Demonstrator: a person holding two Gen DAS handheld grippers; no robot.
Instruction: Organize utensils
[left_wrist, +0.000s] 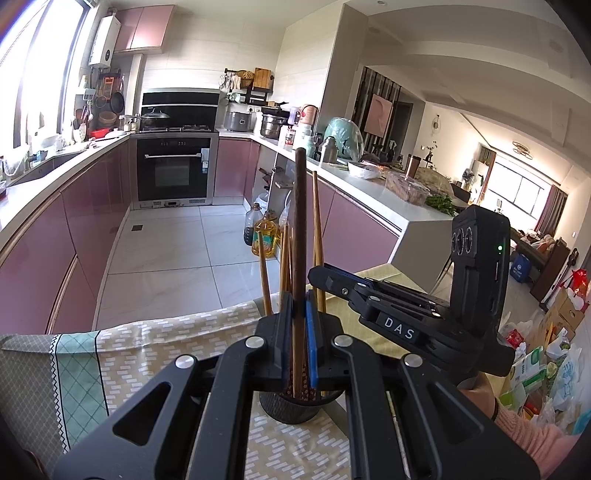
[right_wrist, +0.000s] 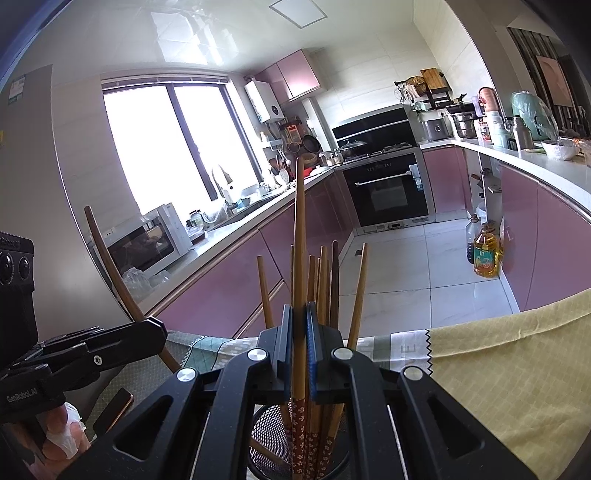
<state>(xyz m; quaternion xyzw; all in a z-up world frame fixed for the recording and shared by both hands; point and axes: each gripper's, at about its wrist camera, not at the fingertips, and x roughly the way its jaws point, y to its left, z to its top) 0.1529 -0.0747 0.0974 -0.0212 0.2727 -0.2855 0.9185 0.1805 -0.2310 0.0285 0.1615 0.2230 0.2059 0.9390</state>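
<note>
Left wrist view, nearest first: the left gripper (left_wrist: 299, 325) has its jaws pressed together on a dark brown chopstick (left_wrist: 300, 229), which stands almost upright between the blue pads (left_wrist: 312, 332), its tip reaching above the far counter line. Just beneath sits a black mesh holder (left_wrist: 291, 408) on a patterned tablecloth (left_wrist: 147, 354), with more light wooden chopsticks (left_wrist: 317, 229) leaning out of it. To the right, the right gripper (left_wrist: 325, 278) comes in sideways, its tip beside those sticks, carried by a hand in a pink sleeve (left_wrist: 535, 443). From the right wrist view, the right gripper (right_wrist: 299, 343) is likewise clamped on a single light chopstick with a red flowered lower end (right_wrist: 300, 258), held upright over the mesh holder (right_wrist: 266, 428), where the other sticks fan out around it. At the left edge the left gripper (right_wrist: 147, 332) shows with the dark chopstick (right_wrist: 110, 266) slanting up from its closed tip. Beyond the table edge lie a white tiled floor (right_wrist: 406, 266), a yellow oil bottle (right_wrist: 485, 254), pink cabinets (right_wrist: 303, 221) and a black oven (right_wrist: 388, 192).
</note>
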